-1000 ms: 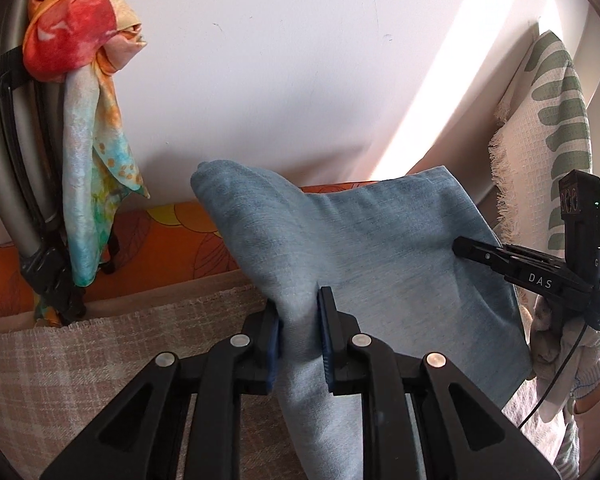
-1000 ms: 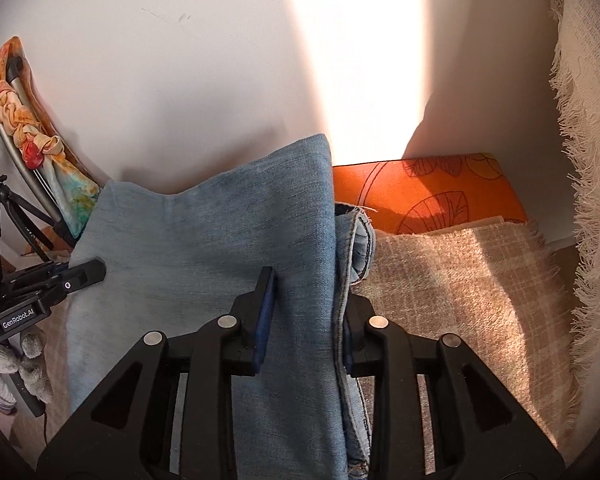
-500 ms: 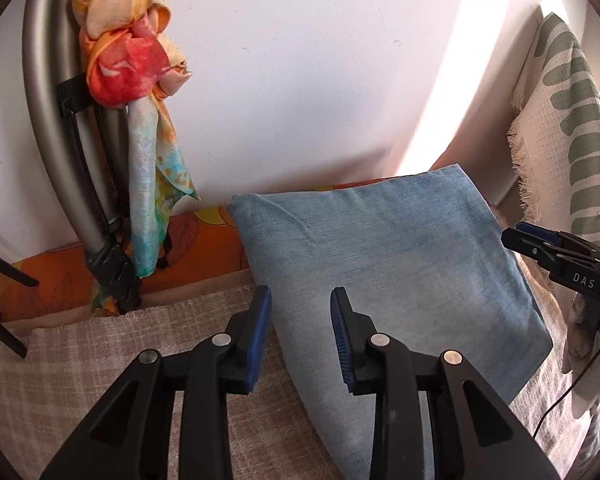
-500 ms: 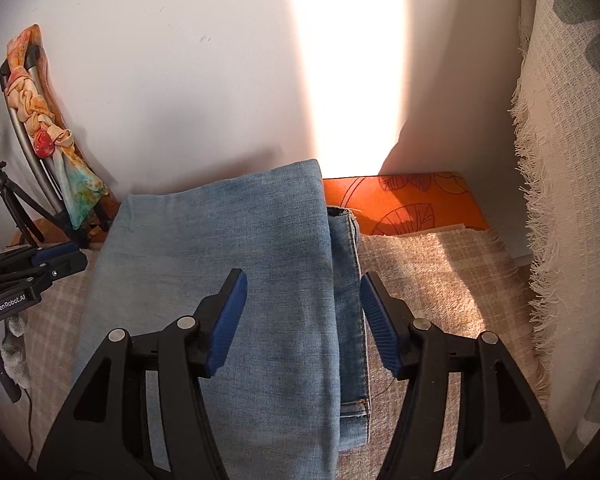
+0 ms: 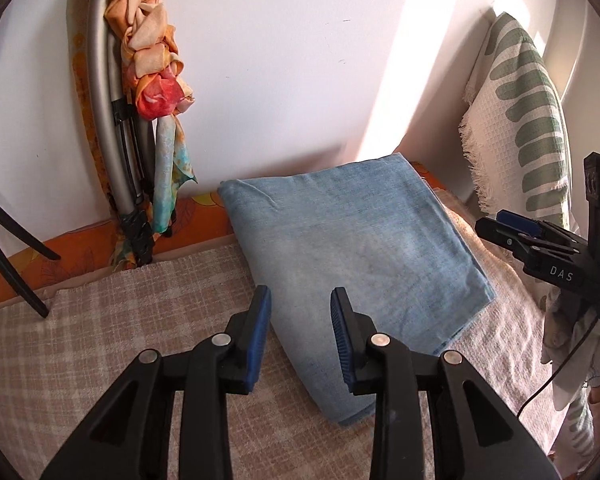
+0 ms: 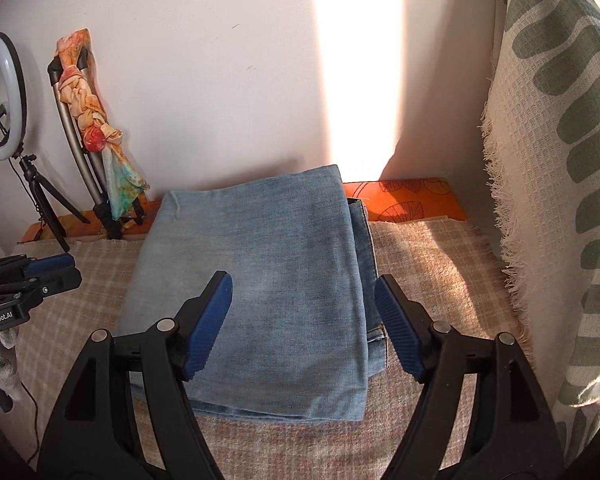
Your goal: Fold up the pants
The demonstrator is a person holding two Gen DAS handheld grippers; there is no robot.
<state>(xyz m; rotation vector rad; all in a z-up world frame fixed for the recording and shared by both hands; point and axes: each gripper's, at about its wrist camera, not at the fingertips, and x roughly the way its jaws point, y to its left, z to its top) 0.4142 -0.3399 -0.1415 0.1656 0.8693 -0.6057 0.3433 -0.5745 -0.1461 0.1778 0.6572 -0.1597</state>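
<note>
The light blue denim pants (image 5: pixel 348 248) lie folded into a flat rectangle on the beige checked cover (image 5: pixel 100 340), close to the white wall. My left gripper (image 5: pixel 300 304) hovers above their near left edge, open, with nothing between its blue pads. In the right wrist view the pants (image 6: pixel 268 272) fill the middle, with hem layers showing along their right side. My right gripper (image 6: pixel 304 284) hangs above them with its jaws opening wide and not touching the cloth. Each gripper shows in the other's view: the right gripper (image 5: pixel 512 224) at the right, the left gripper (image 6: pixel 56 264) at the left.
A colourful scarf (image 5: pixel 156 80) hangs on a grey metal frame (image 5: pixel 104 120) against the wall at the left. A ring light on a tripod (image 6: pixel 4 96) stands further left. A cream throw with green leaf shapes (image 6: pixel 560 160) hangs at the right. An orange patterned cloth (image 6: pixel 408 200) lies behind.
Both grippers let go of the denim and opened. The fold dropped flat onto the cover, and both grippers pulled back and up from it.
</note>
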